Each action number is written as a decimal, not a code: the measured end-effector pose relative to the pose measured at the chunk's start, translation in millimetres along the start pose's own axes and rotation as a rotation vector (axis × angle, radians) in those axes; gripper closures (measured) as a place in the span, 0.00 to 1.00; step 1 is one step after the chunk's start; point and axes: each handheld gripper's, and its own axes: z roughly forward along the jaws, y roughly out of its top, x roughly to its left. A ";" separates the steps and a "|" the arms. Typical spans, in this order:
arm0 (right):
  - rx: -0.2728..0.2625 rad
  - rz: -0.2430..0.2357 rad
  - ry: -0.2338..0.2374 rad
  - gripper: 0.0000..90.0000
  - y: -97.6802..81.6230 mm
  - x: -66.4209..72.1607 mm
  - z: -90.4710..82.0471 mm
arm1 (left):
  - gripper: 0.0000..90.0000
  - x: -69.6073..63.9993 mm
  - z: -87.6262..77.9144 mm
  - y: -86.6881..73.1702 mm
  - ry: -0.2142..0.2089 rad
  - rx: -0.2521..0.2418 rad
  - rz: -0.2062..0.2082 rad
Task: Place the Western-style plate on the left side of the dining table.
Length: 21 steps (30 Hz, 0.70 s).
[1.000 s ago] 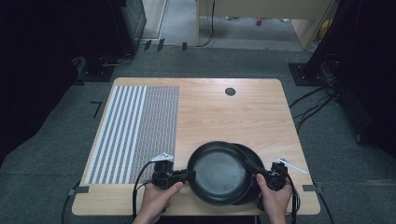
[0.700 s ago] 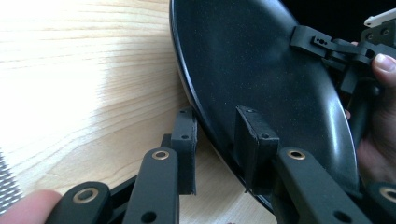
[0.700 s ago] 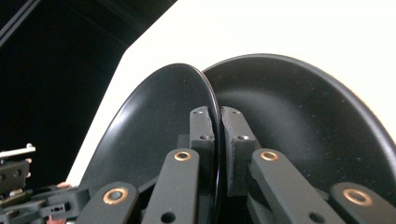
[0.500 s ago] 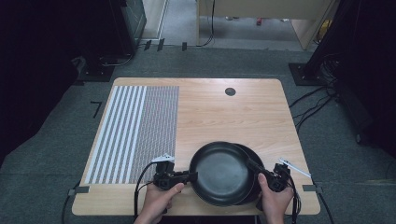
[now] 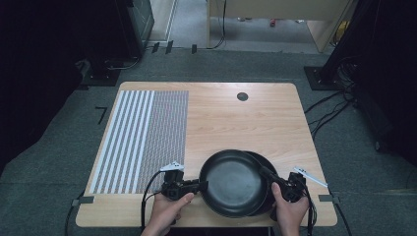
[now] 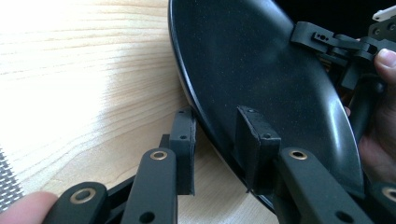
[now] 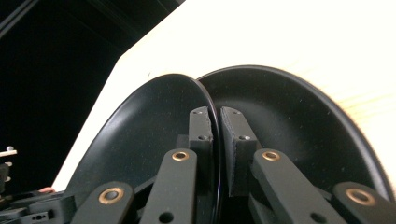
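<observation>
A pale wooden table with rounded corners (image 5: 236,123) is being viewed from above, its left part covered by a mat printed with white and grey stripes beside a finer grey pattern (image 5: 145,137), and a small round dark disc (image 5: 242,96) is lying near its far edge. At the near edge, two round, shallow black plates with a matte, faintly speckled surface are being held, the upper black plate (image 5: 231,182) overlapping the lower black plate (image 5: 263,169) that is peeking out on its right. The left gripper (image 5: 199,186), held in the person's left hand (image 5: 167,209), is being positioned at the upper plate's left rim; in the left gripper view its jaws are standing parted on either side of the thin rim, one outside and one over the dish, and are not clamped. The right gripper (image 5: 275,181), held in the right hand (image 5: 290,211), is being pinched tight on the right rim of the upper plate, its pads (image 7: 236,140) pressing the thin edge from both sides, the lower plate lying beneath.
</observation>
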 end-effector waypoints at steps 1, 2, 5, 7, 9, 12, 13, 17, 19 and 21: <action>-0.001 -0.005 -0.002 0.95 0.4 -0.2 -0.4 | 0.77 0.0 0.0 0.0 0.001 0.000 0.000; 0.000 -0.014 0.002 0.95 0.7 -0.5 -0.7 | 0.77 -0.1 0.1 -0.1 0.003 -0.001 0.000; 0.008 -0.024 0.000 0.95 1.7 -0.3 -0.6 | 0.77 0.0 0.3 -0.3 0.003 -0.002 -0.003; 0.011 -0.053 -0.005 0.94 0.6 0.5 1.8 | 0.77 -0.3 0.4 -0.4 0.003 -0.004 -0.005; 0.012 -0.070 -0.012 0.94 0.2 0.8 2.5 | 0.77 -0.7 0.3 -0.2 0.006 -0.005 -0.005; 0.021 -0.082 -0.014 0.94 0.5 2.4 2.2 | 0.78 1.1 -0.2 -0.5 0.001 -0.008 -0.014; 0.026 -0.082 -0.010 0.94 0.9 2.4 1.8 | 0.78 1.9 -0.3 -0.5 -0.003 -0.009 -0.022; 0.023 -0.068 0.010 0.95 1.5 1.4 0.9 | 0.79 3.6 -0.8 -1.3 -0.010 -0.010 -0.052; 0.023 -0.055 0.013 0.96 1.4 1.2 0.8 | 0.80 4.1 -1.1 -1.5 -0.014 -0.009 -0.059; 0.016 -0.038 0.019 0.96 1.1 1.0 0.8 | 0.80 5.2 -1.4 -1.0 -0.021 -0.004 -0.068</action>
